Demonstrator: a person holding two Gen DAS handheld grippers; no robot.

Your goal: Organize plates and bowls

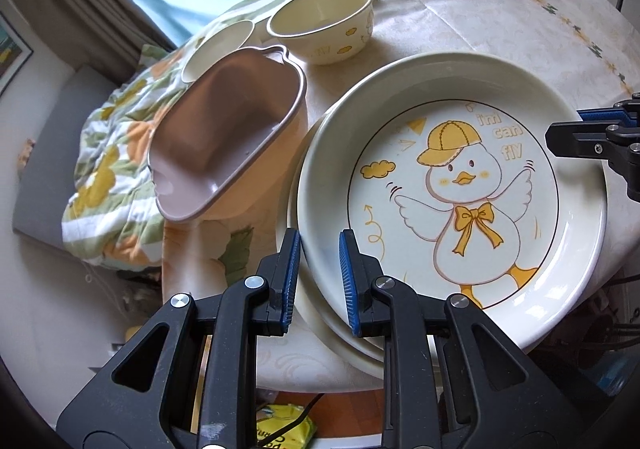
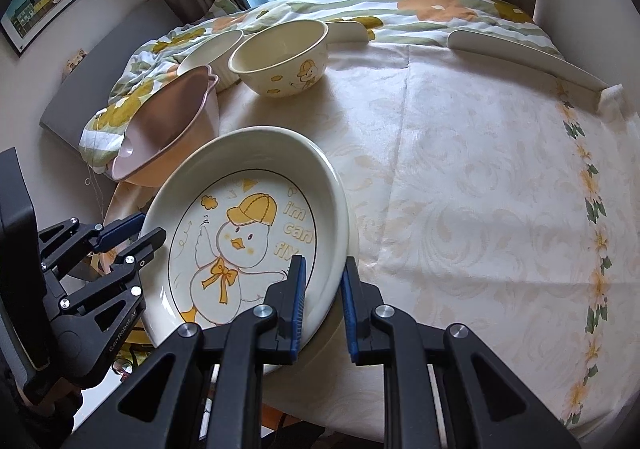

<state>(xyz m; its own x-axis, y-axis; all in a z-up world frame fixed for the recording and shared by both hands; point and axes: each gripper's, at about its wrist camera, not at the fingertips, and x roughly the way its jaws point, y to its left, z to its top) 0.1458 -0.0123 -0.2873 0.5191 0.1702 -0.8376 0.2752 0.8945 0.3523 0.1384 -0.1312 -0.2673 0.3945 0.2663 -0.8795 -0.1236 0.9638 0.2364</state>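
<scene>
— On the table (image 2: pixel 460 177), under its pale patterned cloth, what do we have, biggest first?

— We see the floral quilt (image 2: pixel 360 5) bunched along the far edge. Then the duck plate (image 2: pixel 256 233), a deep cream dish with a capped duck and the words "i'm can fly". It sits tilted on a second plate (image 1: pixel 320 313), whose rim shows beneath it in the left wrist view. Both lie at the near left corner of the table.

— And our two tools?

— Both point steeply down at that plate from opposite sides. The right gripper (image 2: pixel 323 305) has its blue pads pinching the plate's near right rim, one pad inside the dish, one outside. The left gripper (image 1: pixel 319 277) straddles the opposite rim, jaws drawn close, and it is clamped on the duck plate too; in the right wrist view we see its fingers (image 2: pixel 132 237) closed over the plate's left edge.

— So the plate is held at both ends?

— Yes, gripped on both sides. Whether it is fully clear of the plate below we cannot tell.

— What about the containers?

— Just beyond the plates stands a pink tub (image 1: pixel 224 129), leaning, nothing inside. Behind it a cream bowl with duck print (image 2: pixel 280 57) sits upright and empty. A smaller ribbed white bowl (image 2: pixel 212 49) is beside it, touching the tub's far end; its inside is mostly hidden from us.

— Anything smaller?

— A white ledge (image 2: pixel 528 57) lies along the far right of the cloth.
</scene>
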